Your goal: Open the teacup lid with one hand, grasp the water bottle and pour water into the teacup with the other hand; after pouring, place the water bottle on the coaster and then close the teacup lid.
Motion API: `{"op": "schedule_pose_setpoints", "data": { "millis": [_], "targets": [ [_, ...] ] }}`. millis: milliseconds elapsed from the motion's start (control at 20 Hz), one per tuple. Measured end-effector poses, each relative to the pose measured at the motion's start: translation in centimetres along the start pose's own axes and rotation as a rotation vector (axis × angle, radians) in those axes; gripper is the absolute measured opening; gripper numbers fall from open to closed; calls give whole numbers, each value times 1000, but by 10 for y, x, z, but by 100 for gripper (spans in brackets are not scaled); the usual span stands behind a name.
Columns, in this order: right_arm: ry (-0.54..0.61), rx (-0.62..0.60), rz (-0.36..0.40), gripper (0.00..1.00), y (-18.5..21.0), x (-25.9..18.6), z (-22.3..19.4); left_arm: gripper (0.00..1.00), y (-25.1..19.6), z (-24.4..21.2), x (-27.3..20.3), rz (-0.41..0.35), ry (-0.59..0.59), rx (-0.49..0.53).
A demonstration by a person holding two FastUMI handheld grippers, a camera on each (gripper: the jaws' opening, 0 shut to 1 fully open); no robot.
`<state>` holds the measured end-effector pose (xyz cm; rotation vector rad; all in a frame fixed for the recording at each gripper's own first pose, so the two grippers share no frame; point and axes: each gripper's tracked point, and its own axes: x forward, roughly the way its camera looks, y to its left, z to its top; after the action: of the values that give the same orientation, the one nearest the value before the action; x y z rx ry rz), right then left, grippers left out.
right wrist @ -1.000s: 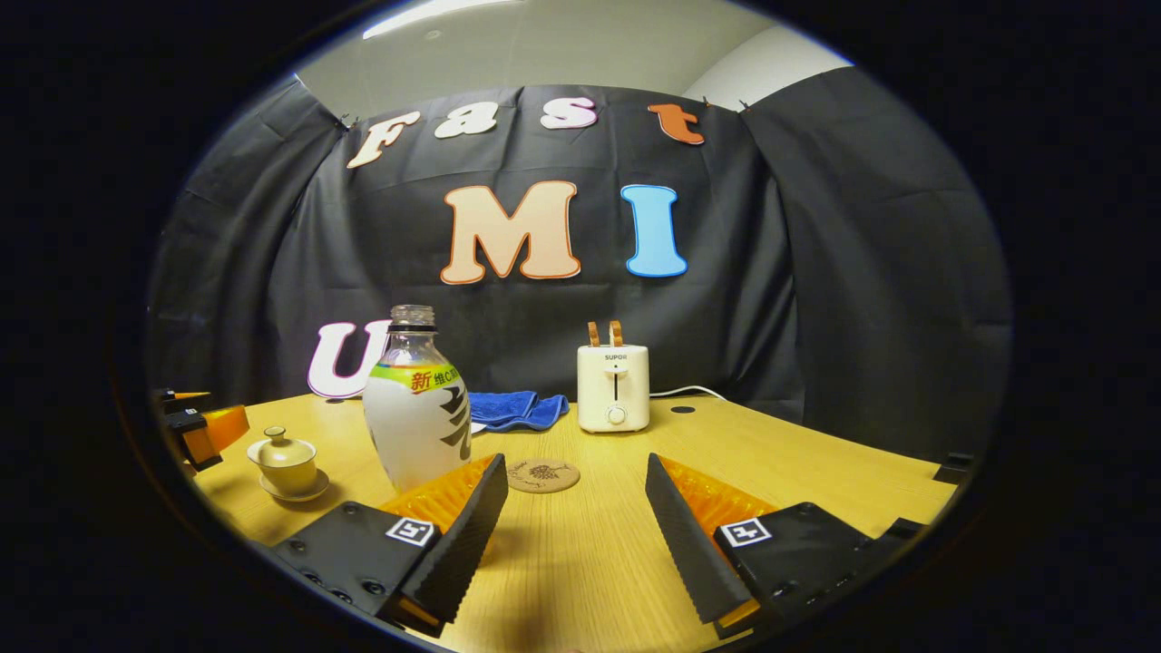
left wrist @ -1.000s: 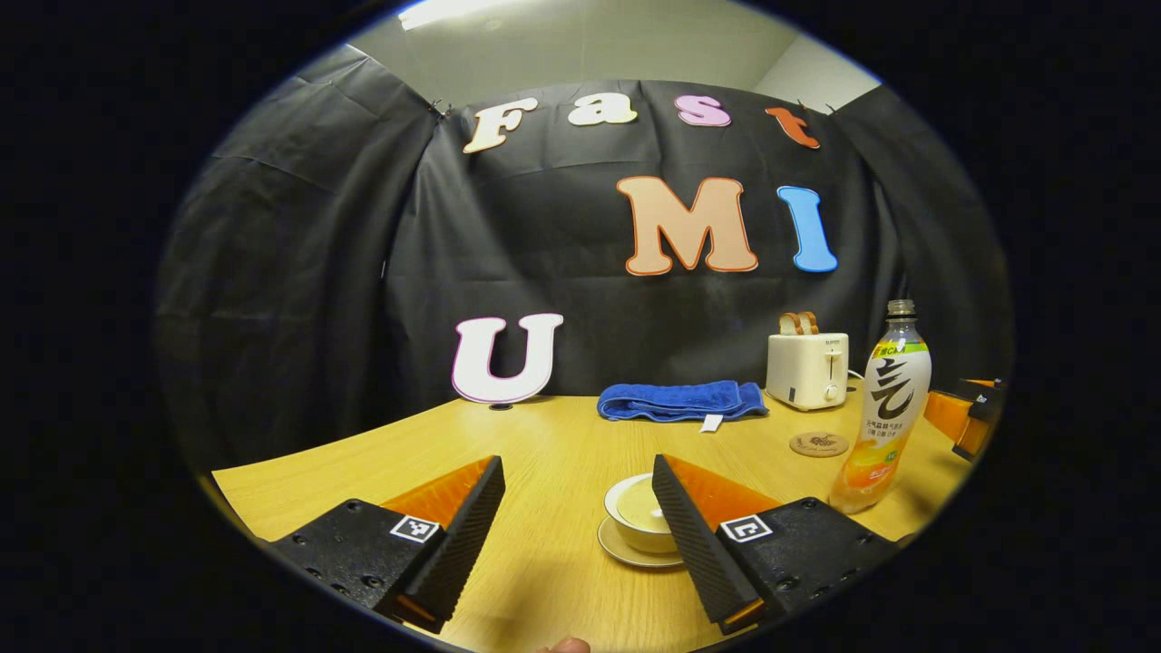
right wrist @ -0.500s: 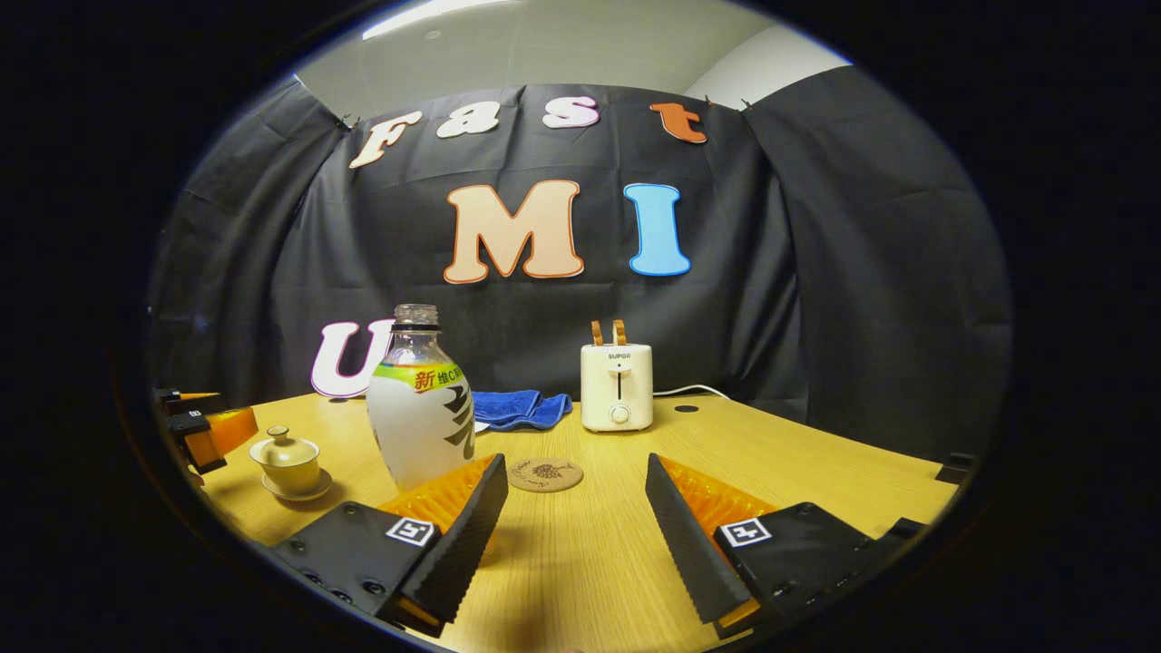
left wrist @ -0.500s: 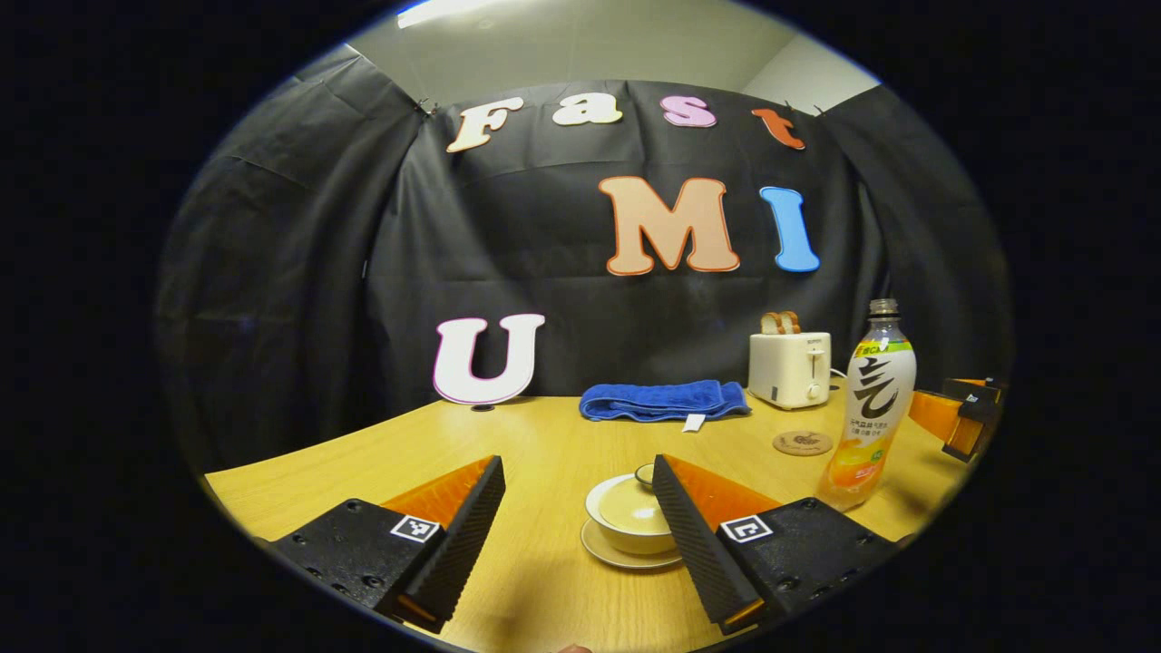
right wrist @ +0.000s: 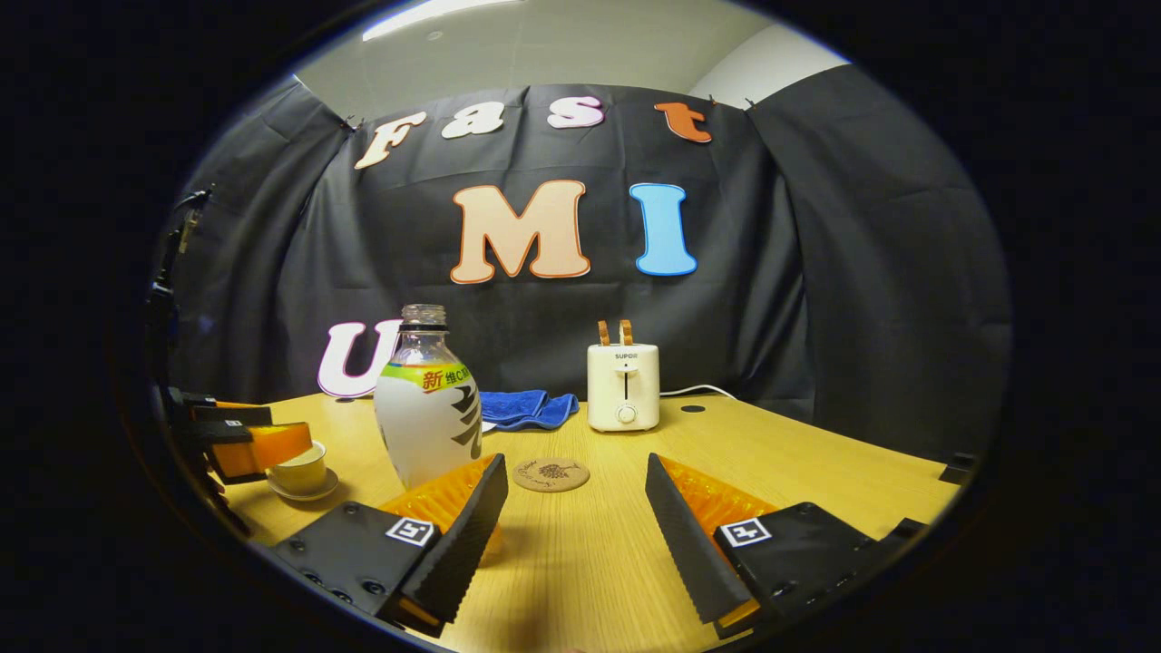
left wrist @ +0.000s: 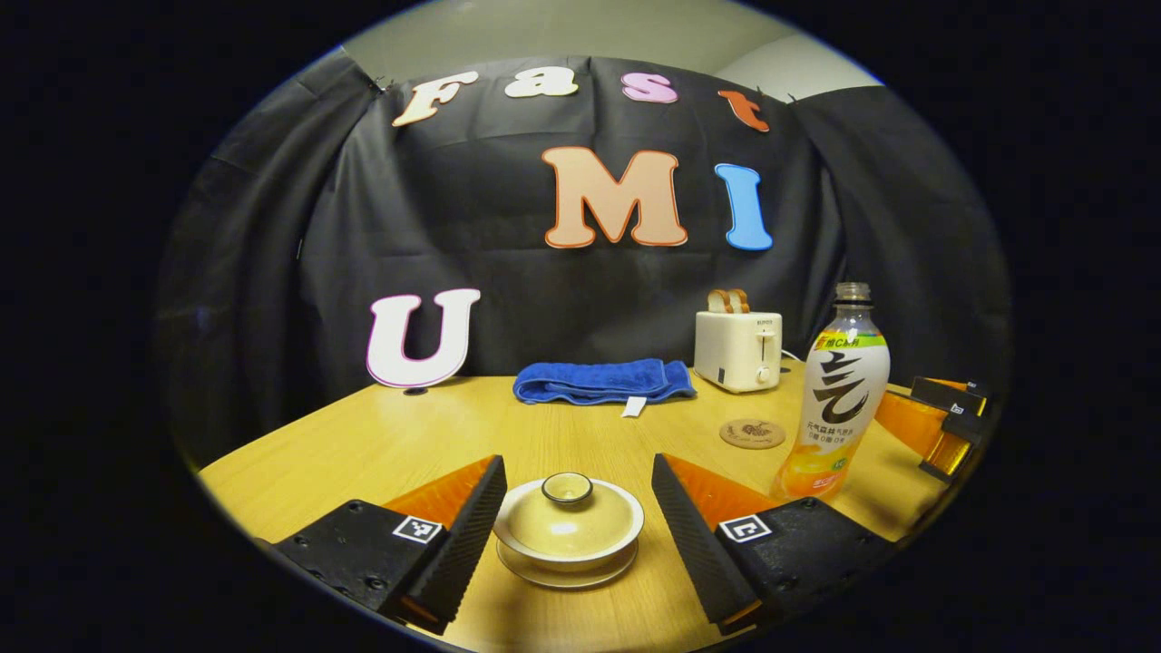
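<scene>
Wooden table [left wrist: 381,444] carries everything, with a toaster [left wrist: 737,349] and blue towel [left wrist: 600,381] at the back. The left gripper [left wrist: 570,535] has its jaws spread wide on either side of the teacup [left wrist: 568,528], lid [left wrist: 566,512] on; whether the fingers touch it is hard to say. The right gripper [right wrist: 573,535] is open too, holding nothing, with the water bottle [right wrist: 428,408] just beyond its left finger and the coaster [right wrist: 551,474] ahead.

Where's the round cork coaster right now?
In the left gripper view, the round cork coaster lies on the wooden table, between the cream toaster and the plastic bottle.
</scene>
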<state>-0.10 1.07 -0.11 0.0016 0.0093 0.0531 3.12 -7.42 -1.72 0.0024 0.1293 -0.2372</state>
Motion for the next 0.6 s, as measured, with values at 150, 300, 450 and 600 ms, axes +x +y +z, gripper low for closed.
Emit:
{"op": "schedule_pose_setpoints", "data": {
  "millis": [150,300,450,600],
  "targets": [
    [1,1,6,96,1,0,0,86,-2,-10,10,-14,53,-40],
    [2,1,4,99,1,0,0,78,4,-11,13,-7,66,-66],
    [2,1,1,99,0,0,0,70,4,-12,12,-9,68,-69],
    [2,1,-2,97,0,0,0,68,5,-11,12,-16,64,-63]
  ]
}}
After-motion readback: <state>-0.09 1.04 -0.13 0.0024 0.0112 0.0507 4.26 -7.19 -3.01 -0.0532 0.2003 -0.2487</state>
